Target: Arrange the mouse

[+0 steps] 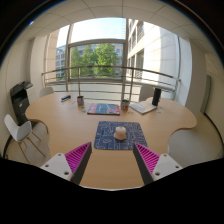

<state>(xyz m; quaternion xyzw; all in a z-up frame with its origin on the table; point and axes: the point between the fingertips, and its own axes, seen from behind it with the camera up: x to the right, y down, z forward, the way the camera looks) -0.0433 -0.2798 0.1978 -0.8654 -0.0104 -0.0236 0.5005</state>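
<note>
Gripper [112, 160] is hovering with fingers spread wide — the mouse [120, 132] is sitting ahead on its mousepad [107, 137], looking light, hard, slick — best pinched across its sides.

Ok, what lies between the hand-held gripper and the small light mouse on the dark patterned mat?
Only bare tan tabletop, as the gripper view shows. The hand-held gripper is open, and the small light mouse sits beyond its fingers on the dark patterned mat.
</note>
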